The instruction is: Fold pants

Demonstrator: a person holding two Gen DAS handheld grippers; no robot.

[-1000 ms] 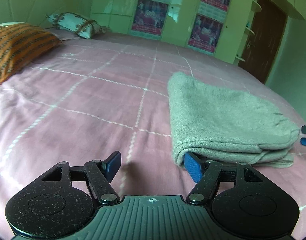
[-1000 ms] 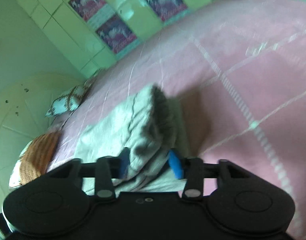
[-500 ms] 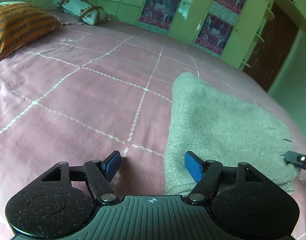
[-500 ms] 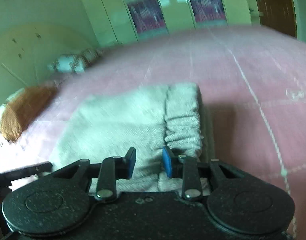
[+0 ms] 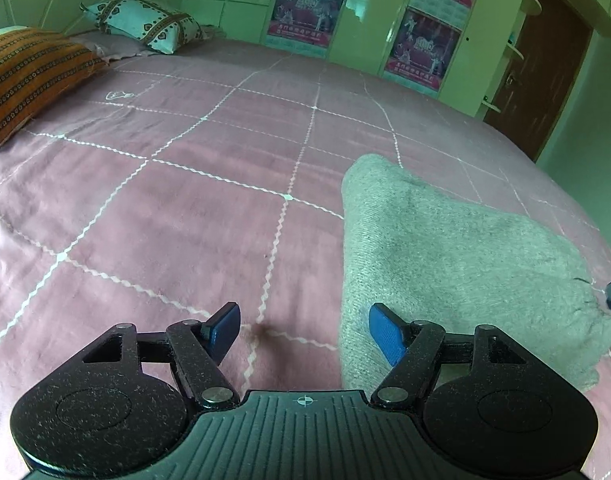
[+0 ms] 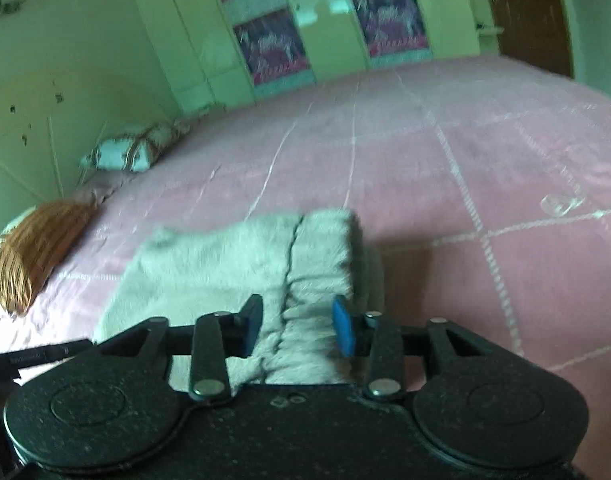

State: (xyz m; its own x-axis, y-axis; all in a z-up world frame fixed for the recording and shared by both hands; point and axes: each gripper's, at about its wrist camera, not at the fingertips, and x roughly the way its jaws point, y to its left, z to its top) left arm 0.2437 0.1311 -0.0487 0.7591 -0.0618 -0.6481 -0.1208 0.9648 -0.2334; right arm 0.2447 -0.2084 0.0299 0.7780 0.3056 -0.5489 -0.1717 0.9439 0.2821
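The folded grey pants lie on the pink bedspread, filling the lower right of the left wrist view; their rounded folded edge runs down the middle right of the frame and their ragged far end sits at the right border. In the right wrist view the same bundle lies at centre bottom, with a dark seam-like crease down its middle.

The left tongs are spreading wider with nothing between them: the left pad hangs over bare bedspread, and the right pad sits in front of the near left edge of the pants; whether it touches the cloth cannot be told. The right tongs are opening too, with the near end of the pants between the pads, which stand apart from the cloth rather than pinching it.

Open bedspread stretches across the left and upper middle of both views. An orange striped pillow and a patterned white pillow lie at the upper left, well apart from the pants. Wardrobe doors with posters line the far edge, and a brown door stands at the upper right.
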